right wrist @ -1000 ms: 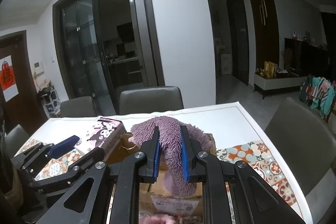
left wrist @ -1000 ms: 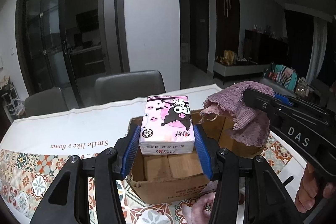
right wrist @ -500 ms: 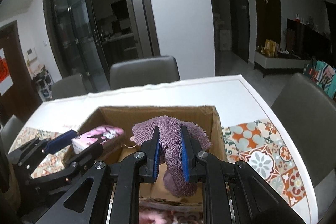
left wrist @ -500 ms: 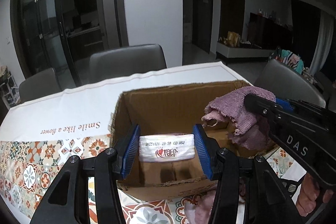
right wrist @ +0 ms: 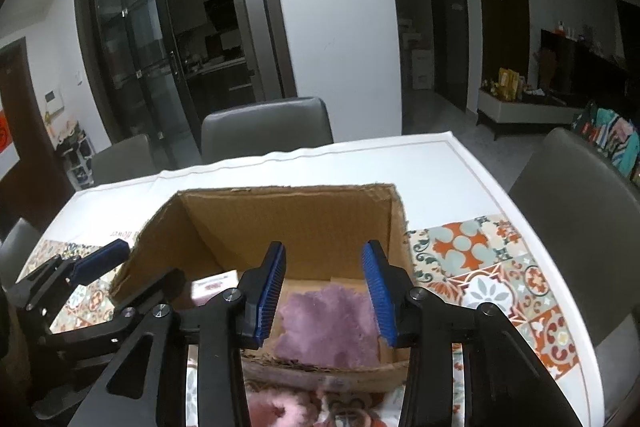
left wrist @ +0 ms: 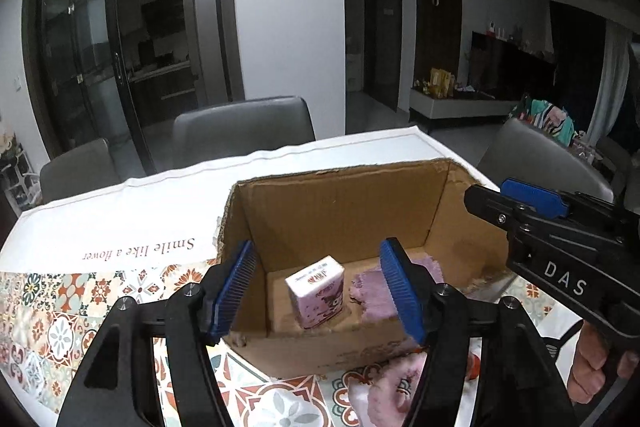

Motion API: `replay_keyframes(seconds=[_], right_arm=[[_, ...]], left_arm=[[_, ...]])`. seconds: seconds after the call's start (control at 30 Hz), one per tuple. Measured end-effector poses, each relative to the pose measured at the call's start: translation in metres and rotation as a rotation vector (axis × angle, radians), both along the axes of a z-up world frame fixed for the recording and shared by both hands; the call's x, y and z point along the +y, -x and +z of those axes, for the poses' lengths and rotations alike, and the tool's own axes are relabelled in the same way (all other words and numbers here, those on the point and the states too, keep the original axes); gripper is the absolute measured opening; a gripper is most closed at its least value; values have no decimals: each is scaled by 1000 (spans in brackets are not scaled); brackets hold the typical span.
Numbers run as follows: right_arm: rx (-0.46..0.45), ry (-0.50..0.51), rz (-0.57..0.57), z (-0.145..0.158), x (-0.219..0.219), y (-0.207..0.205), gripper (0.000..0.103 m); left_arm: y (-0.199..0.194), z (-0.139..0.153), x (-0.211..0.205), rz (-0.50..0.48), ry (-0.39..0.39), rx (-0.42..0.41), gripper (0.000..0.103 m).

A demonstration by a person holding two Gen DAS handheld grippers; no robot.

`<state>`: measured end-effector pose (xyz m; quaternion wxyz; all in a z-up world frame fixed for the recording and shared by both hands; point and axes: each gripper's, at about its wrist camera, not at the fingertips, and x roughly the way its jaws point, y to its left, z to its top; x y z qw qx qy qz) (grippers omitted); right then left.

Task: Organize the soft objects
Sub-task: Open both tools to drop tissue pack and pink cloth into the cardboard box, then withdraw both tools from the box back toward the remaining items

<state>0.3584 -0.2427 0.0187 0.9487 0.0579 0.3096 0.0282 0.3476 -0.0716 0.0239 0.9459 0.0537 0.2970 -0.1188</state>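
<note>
We're over the dining table [left wrist: 120,227], white runner w/ patterned tile print, grey chairs [right wrist: 266,123] behind. Cardboard box [left wrist: 340,199] sits open in the middle. Inside on its floor: purple fluffy cloth [right wrist: 328,323] lying flat at the right, pink tissue pack [left wrist: 316,291] just left of it, tilted. Left gripper [left wrist: 320,291] hangs above the box's near edge; jaws have just been opening, now wide, nothing pinched btwn them. Right gripper [right wrist: 325,295] beside it, jaws also just been opening, a moderate gap, cloth lying loose below. Something pink and fluffy [right wrist: 276,407] on the table in front of the box.
</note>
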Motion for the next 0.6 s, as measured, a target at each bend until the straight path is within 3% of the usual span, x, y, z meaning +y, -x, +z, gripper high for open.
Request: replay_keyframes(seconds=[0.6], right_arm=[[-107,42,-42,36,-5,77,43]], left_arm=[[77,32,-3,8,18,-93,67]])
